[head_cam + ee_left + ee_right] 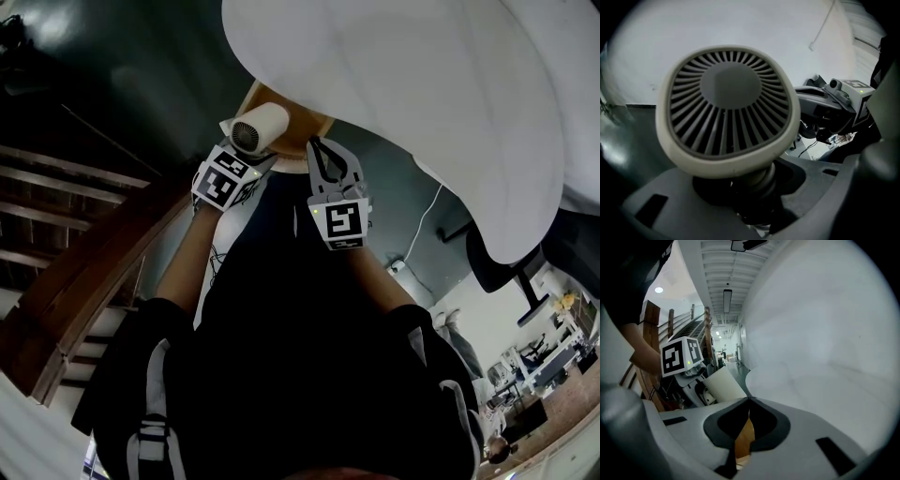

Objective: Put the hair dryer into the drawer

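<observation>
A white counter (422,94) hides most of a wooden piece (305,127). The left gripper (754,197) grasps the hair dryer (726,108) by its handle; the right gripper (749,400) is clenched, empty

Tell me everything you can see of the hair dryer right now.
The hair dryer looks like cream plastic, with a rounded rear intake of grey radial slats around a solid centre disc. A darker ribbed stem below the head sits between the left gripper's jaws, which clamp it. It is held in the air beside the white tabletop.

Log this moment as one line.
left hand-held gripper: shut on hair dryer | right hand-held gripper: shut, empty | stage: carrying
</observation>
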### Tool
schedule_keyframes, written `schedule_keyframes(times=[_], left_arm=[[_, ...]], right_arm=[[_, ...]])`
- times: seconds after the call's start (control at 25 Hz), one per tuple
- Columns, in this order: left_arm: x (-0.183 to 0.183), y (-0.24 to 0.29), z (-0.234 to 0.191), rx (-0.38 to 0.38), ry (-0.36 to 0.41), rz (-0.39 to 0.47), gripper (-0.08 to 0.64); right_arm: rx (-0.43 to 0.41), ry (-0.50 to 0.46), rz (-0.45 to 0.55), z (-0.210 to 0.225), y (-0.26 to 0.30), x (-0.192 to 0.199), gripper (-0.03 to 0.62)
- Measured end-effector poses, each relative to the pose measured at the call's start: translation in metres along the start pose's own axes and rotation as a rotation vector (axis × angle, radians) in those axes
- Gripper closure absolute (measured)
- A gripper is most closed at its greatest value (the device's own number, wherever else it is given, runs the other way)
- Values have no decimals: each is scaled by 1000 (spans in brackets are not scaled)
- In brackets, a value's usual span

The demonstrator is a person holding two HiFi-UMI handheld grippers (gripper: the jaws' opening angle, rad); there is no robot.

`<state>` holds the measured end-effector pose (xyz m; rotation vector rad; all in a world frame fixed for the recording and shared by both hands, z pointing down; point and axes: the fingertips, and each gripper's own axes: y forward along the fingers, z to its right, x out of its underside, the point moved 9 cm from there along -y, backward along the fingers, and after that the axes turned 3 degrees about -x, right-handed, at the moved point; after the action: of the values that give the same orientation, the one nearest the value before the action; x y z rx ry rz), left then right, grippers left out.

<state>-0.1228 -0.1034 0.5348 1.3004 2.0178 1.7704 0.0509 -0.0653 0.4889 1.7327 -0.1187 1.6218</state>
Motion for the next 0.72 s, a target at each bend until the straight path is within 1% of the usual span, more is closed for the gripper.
schedule_keyframes(times=[0.32,0.56,0.72], left_arm=[[1,28,-10,29,2,-134,360],[2,42,-15,30,-13,-215,359],[2,50,-19,16,7,-268,359]], right_arm=[[-30,40,-32,0,11,13,568],[-50,49,-44,-1,15,17,568],[-61,51,-46,2,18,21,568]])
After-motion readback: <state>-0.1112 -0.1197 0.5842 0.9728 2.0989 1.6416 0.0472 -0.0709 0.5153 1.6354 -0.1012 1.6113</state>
